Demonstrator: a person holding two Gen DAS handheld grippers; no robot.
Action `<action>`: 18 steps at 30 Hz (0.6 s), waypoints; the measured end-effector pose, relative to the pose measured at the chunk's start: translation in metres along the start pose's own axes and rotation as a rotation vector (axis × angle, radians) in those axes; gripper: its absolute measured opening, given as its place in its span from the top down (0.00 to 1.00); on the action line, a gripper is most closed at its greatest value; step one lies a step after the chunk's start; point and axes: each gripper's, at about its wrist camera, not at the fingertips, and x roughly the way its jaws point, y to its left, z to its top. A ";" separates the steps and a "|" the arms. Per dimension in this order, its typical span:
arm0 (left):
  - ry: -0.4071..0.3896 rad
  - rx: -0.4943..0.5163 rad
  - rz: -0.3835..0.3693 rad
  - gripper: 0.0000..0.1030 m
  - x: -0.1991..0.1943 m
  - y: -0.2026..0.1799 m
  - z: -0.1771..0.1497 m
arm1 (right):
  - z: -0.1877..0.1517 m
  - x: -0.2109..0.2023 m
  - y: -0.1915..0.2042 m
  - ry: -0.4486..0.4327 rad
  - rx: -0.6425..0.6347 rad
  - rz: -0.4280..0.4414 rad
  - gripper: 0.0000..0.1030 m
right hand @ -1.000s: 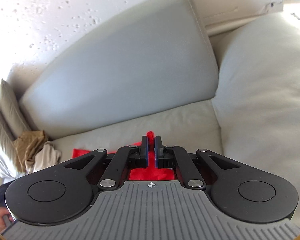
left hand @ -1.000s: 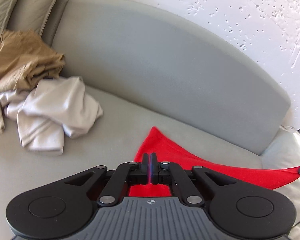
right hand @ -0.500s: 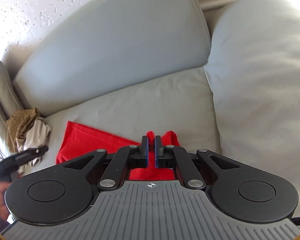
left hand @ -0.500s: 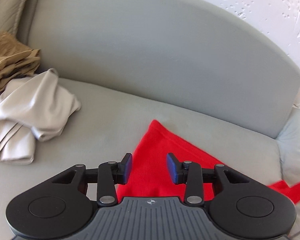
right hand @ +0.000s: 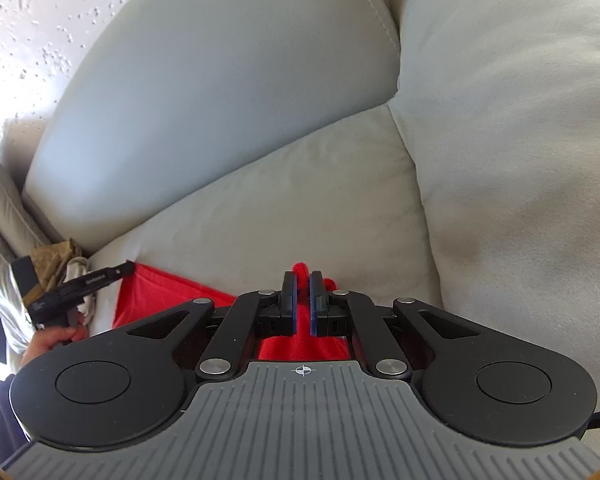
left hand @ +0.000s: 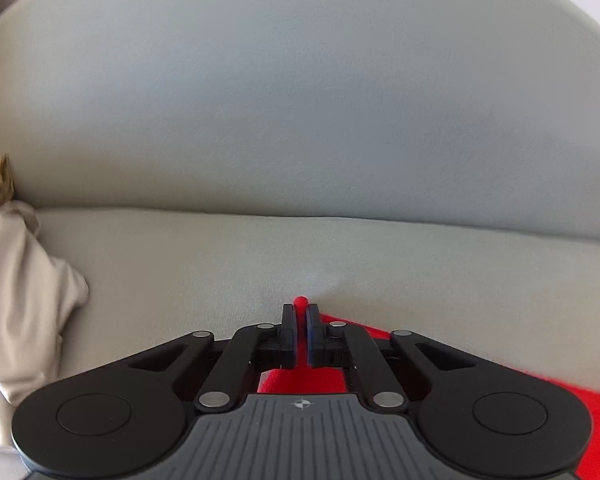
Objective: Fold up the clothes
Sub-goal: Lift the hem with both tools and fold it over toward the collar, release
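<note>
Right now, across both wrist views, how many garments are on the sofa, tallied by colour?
Red: 1, the red garment, pinched by the left gripper and the right gripper.
Tan: 1, the tan garment, crumpled at the sofa's far end.
Pale beige: 1, the pale garment beside it.
Total: 3

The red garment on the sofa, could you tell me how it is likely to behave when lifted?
Probably floppy: the red garment drapes flat where unheld. Likely light, since the left tool and right tool hold it by thin pinches.
</note>
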 end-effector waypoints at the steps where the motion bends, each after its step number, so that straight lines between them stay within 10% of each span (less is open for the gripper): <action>1: -0.009 0.008 0.006 0.97 -0.007 -0.001 0.000 | 0.000 0.000 0.000 0.001 0.004 -0.002 0.95; 10: -0.187 -0.104 -0.036 0.97 -0.138 0.029 -0.010 | 0.003 -0.055 0.016 -0.079 0.084 0.011 0.95; 18: -0.211 -0.327 -0.145 0.97 -0.249 0.050 -0.102 | -0.034 -0.131 0.025 -0.075 0.136 0.006 0.95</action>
